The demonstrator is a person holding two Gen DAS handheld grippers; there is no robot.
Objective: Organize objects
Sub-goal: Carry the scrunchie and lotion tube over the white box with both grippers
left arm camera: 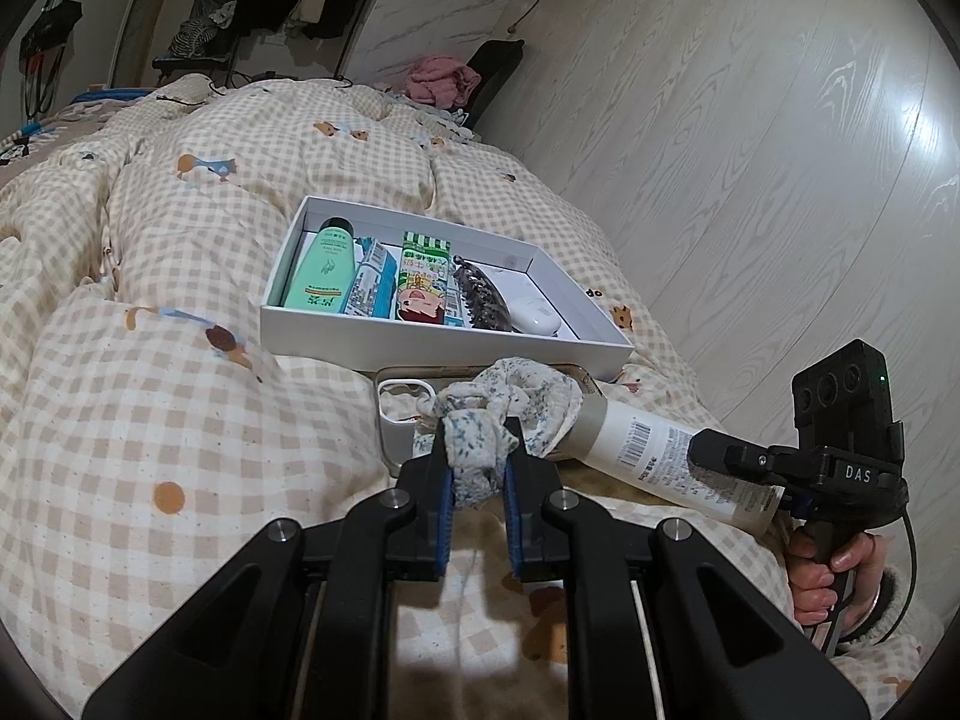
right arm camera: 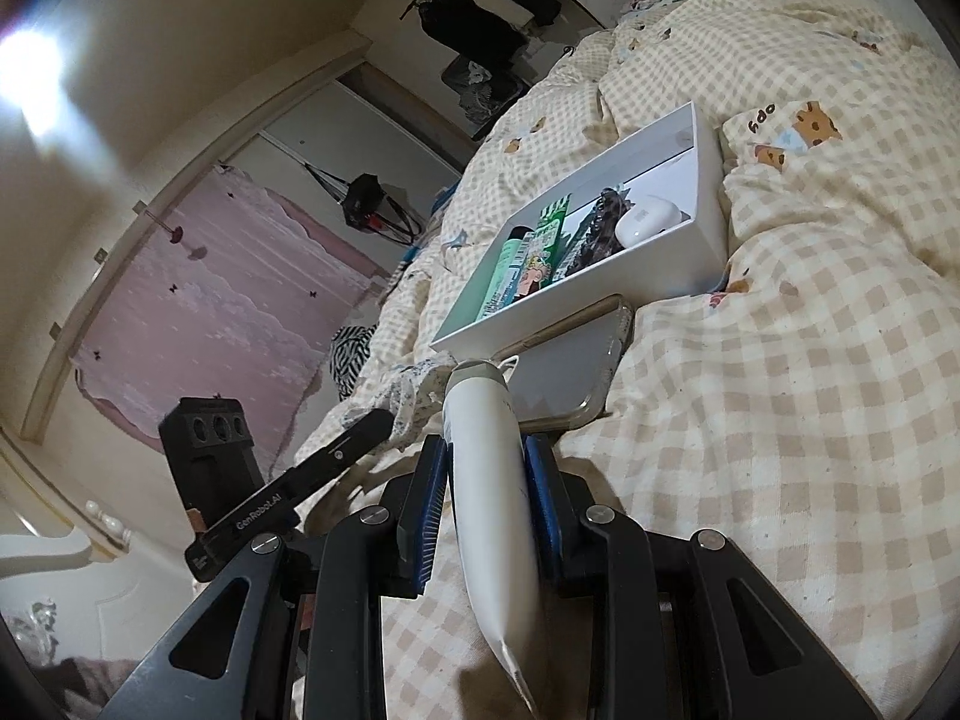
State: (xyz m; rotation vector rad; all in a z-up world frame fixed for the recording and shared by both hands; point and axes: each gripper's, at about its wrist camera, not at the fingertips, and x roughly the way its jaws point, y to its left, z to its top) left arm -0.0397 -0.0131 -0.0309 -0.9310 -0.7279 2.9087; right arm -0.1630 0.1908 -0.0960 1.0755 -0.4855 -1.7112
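Black linkage arms fill the bottom of both views, and each pair of tongs is closed on something. Beyond them the bed (left arm camera: 198, 252), under a checked quilt, carries everything. On it, at the centre of the left wrist view, sits the white box (left arm camera: 420, 339), open-topped and already part filled: a green bottle (left arm camera: 321, 270), two printed packets beside it, a dark hair claw (left arm camera: 480, 300) and a white earbud case (left arm camera: 534, 315), laid side by side, with bare floor left at the box's far end. Just in front of the box lies a phone (left arm camera: 396, 414) in a clear case. The right tongs (right arm camera: 489, 486) clamp a white tube (right arm camera: 486, 450), pointing toward the box, probably to add it. The left tongs (left arm camera: 477, 474) pinch a floral scrunchie (left arm camera: 504, 408) draped over the tube's cap, perhaps pulling it free.
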